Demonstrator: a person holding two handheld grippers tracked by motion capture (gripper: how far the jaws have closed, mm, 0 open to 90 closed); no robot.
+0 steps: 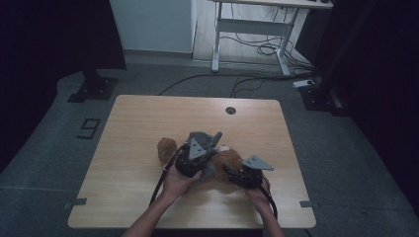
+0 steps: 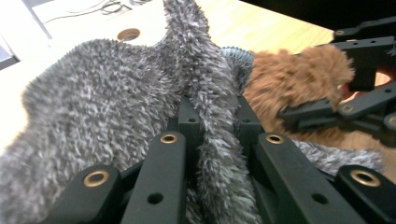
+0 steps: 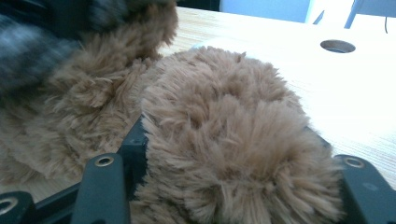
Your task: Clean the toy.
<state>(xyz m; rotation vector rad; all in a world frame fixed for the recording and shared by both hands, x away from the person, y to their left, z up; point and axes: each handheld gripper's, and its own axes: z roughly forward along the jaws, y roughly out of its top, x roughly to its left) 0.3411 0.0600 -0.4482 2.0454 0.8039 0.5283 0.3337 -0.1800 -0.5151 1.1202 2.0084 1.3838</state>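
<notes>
A brown plush toy lies mid-table, partly under a grey fuzzy cloth. My left gripper sits over the toy's middle. In the left gripper view a raised fold of the grey cloth is pinched between the jaws of the left gripper. My right gripper holds the toy from the right side. Its own view shows a thick brown furry part bulging between the jaws of the right gripper. The left gripper view also shows the brown fur and the right gripper around it.
The wooden table has a round cable hole near its far edge. Behind the table stand a white desk frame with loose cables on the floor and dark stands at both sides.
</notes>
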